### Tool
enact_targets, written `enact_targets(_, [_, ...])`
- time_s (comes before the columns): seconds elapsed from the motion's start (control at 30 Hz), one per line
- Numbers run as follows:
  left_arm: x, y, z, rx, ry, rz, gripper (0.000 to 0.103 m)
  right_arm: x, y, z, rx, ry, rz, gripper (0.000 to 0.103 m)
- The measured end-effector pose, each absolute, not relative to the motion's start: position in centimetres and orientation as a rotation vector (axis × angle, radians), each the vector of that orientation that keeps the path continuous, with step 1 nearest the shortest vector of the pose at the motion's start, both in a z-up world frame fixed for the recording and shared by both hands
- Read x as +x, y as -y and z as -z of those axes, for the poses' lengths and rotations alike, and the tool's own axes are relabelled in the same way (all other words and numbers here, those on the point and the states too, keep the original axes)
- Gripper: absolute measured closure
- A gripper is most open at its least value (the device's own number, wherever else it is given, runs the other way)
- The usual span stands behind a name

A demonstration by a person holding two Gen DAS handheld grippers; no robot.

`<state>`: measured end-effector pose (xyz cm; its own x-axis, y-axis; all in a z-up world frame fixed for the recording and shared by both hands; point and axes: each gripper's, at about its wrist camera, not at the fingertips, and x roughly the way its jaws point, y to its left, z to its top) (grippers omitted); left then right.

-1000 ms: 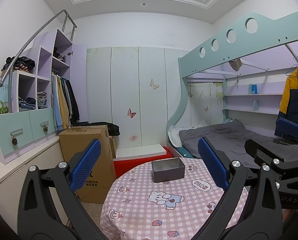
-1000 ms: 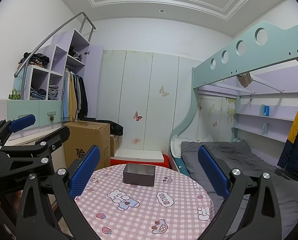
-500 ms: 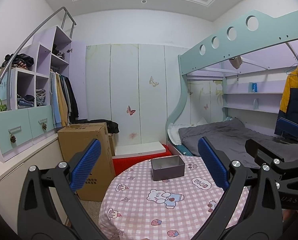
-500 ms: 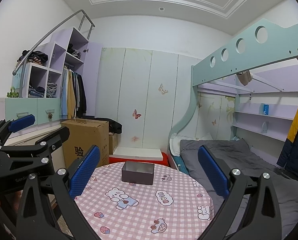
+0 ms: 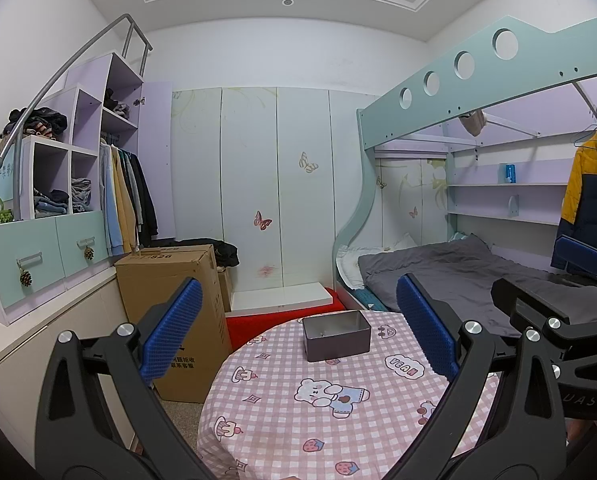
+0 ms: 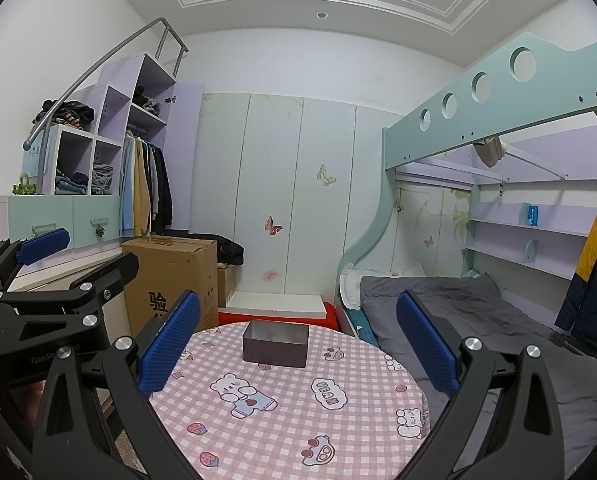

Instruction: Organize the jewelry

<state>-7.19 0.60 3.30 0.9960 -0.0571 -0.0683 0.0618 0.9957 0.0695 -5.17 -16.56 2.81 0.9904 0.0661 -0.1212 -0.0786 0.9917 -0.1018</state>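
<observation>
Left wrist view: left gripper (image 5: 298, 330) held above the near edge of a round table (image 5: 282, 432) covered in pink checked cloth, blue pads spread wide, nothing between them. Grey open box (image 5: 336, 335) near the far edge of the table, upright, framed between the two pads but well beyond them. Inside of the box mostly bare metal; a small speck at the bottom, possibly jewelry, too small to tell. Right gripper (image 5: 578, 276) in at the right edge, beside the table, fingers apart. Cardboard carton (image 5: 170, 304) on the floor left of the table, grey-covered bed (image 5: 458, 276) to the right.

Right wrist view: right gripper (image 6: 298, 338) also over the near side of the table (image 6: 298, 428), pads wide apart and empty. Same grey box (image 6: 276, 343) at the far edge, between the pads in the frame, not touched. Left gripper (image 6: 58, 260) at the left edge, jaws parted.
</observation>
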Motion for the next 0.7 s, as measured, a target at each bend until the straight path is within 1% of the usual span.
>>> enact_targets(0.7, [-3.7,-0.2,-1.5,0.084,-0.101,0.063,0.007,-2.1,17.2,-1.2,-0.086,-0.165,-0.057,0.008])
